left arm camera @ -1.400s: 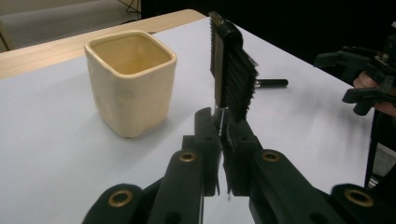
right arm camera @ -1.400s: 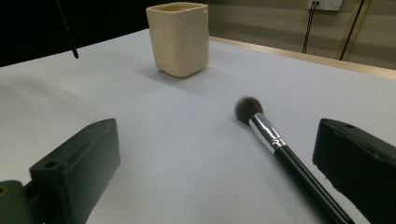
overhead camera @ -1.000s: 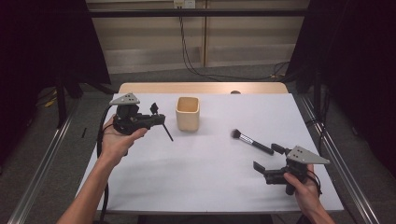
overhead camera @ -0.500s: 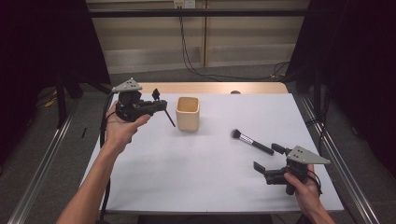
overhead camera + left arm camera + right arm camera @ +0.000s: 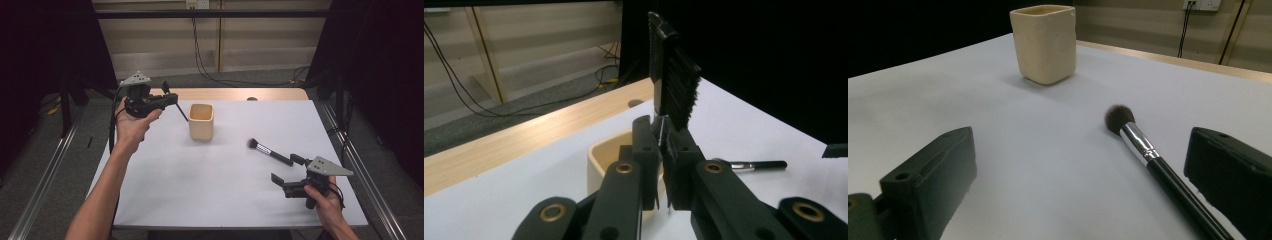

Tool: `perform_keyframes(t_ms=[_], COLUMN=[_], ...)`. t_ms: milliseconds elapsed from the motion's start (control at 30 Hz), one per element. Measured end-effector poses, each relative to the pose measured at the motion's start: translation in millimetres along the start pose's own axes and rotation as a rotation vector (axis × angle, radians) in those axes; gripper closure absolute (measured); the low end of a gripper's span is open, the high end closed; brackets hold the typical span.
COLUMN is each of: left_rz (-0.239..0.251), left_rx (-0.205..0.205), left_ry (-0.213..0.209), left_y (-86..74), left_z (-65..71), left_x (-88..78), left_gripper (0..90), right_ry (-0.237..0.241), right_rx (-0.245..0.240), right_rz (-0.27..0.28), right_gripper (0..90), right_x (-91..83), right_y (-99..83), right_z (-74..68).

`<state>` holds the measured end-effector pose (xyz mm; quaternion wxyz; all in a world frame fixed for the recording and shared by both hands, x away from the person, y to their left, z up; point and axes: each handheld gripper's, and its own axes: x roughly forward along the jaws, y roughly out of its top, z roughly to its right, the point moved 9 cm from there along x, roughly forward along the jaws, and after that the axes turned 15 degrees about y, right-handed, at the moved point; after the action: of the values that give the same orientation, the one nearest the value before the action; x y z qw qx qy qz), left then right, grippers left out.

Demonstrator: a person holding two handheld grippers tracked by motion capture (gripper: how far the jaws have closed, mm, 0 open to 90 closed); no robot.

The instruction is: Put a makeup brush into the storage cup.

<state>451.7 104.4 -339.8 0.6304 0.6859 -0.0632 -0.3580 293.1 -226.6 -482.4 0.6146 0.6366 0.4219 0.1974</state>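
Note:
My left gripper [image 5: 171,101] is held up in the air left of a cream square cup [image 5: 201,121]. It is shut on a small black comb-like brush [image 5: 673,82]. In the left gripper view [image 5: 660,131] the bristled head stands above the jaws and the cup [image 5: 600,156] lies behind them. In the high view the brush's thin handle [image 5: 182,113] slants down toward the cup. A black makeup brush [image 5: 270,151] with a silver ferrule lies on the white table, right of the cup. My right gripper [image 5: 286,169] rests open just below its handle end. From the right gripper [image 5: 1080,150], the makeup brush [image 5: 1148,152] passes near the right jaw.
The white table [image 5: 210,190] ends in a wooden strip [image 5: 235,94] along its far edge. Metal rails [image 5: 45,190] run along both sides. Cables hang down the back wall [image 5: 200,45]. The cup [image 5: 1045,42] stands well beyond the right gripper.
My left gripper has risen and moved toward the far side with the small brush in it, tilting its jaws toward the cup. The right gripper and the makeup brush have stayed put.

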Motion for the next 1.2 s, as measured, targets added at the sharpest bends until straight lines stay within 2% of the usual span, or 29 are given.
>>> perform_keyframes(t_ms=[267, 533, 600, 667, 1000, 1067, 1200], left_rz=[0.015, 0.012, 0.006, -0.002, -0.009, -0.016, -0.016], left_rx=[-0.007, -0.016, -0.023, -0.011, 0.004, 0.011, 0.006], left_ry=[0.005, 0.026, 0.022, 0.035, 0.034, 0.046, 0.044], left_y=[9.5, 9.9, 7.8, 5.3, 4.0, 0.4, -5.9], left_z=[1.4, -0.3, -0.3, 0.0, 3.0, 1.9, 3.2], left_x=[11.9, 27.6, 30.5, 33.6, 37.5, 41.2, 46.1], left_gripper=[85.7, 85.7, 85.7, 85.7, 85.7, 85.7, 85.7], right_ry=[0.003, 0.007, 0.007, 0.008, 0.009, 0.007, 0.008], right_rx=[0.001, 0.002, 0.002, 0.003, 0.003, 0.003, 0.003], right_rz=[0.002, 0.003, 0.003, 0.002, 0.006, 0.006, 0.006], right_gripper=[0.4, 0.4, 0.4, 0.4, 0.4, 0.4, 0.4], right_x=[-0.4, -0.1, -0.1, 0.2, -0.2, -0.2, -0.1], right_y=[0.1, -0.3, -0.3, -0.5, 0.3, 0.2, 0.2], right_z=[-0.4, -1.0, -1.0, -0.9, -1.3, -1.2, -1.2])
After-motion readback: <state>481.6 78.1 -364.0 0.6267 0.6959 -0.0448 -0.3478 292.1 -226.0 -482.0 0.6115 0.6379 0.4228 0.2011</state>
